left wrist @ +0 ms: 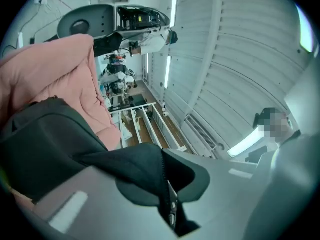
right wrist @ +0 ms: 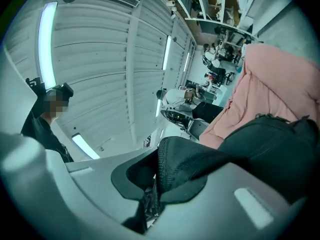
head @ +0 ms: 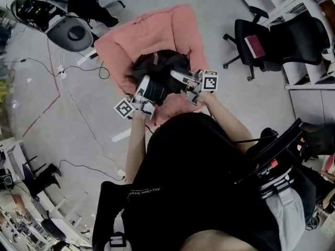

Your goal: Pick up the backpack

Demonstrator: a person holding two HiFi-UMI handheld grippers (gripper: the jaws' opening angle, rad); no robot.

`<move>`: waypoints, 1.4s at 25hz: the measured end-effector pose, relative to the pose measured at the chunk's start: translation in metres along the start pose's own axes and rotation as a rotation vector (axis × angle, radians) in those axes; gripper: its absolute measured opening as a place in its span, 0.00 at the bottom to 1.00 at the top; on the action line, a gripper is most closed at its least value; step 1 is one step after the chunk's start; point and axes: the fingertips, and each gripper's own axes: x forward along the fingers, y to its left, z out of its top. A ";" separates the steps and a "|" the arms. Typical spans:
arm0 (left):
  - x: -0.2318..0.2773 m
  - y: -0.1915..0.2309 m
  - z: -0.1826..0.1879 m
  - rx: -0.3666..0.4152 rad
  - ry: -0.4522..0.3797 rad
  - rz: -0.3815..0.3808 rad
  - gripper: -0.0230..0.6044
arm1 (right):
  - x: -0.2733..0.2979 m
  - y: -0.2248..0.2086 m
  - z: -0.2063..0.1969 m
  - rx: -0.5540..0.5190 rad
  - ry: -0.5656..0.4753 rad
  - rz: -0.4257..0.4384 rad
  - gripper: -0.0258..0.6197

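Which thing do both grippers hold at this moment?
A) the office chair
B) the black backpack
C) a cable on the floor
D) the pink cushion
B: the left gripper and the right gripper each have their jaws closed on black fabric of the backpack.

The backpack [head: 157, 67] is matt black cloth, the cushion [head: 157, 30] soft pink fabric.

The hand-held gripper [left wrist: 167, 194] is pinching a zippered black fold of the backpack [left wrist: 45, 149], a pink cushion [left wrist: 55, 69] showing behind it
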 end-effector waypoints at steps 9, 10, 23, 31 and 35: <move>0.000 0.010 0.017 -0.011 -0.150 0.037 0.06 | 0.007 -0.009 0.015 0.019 -0.103 -0.031 0.11; 0.000 0.009 0.019 -0.015 -0.170 0.037 0.06 | 0.007 -0.008 0.015 0.020 -0.105 -0.032 0.11; 0.001 0.010 0.001 0.056 -0.181 0.071 0.06 | -0.007 -0.007 -0.001 0.043 -0.112 -0.030 0.11; 0.010 0.010 -0.019 0.150 -0.040 0.114 0.06 | -0.009 -0.007 -0.003 0.010 -0.092 -0.048 0.11; 0.008 0.012 -0.026 0.168 -0.020 0.134 0.06 | -0.007 -0.002 -0.004 -0.017 -0.069 -0.038 0.11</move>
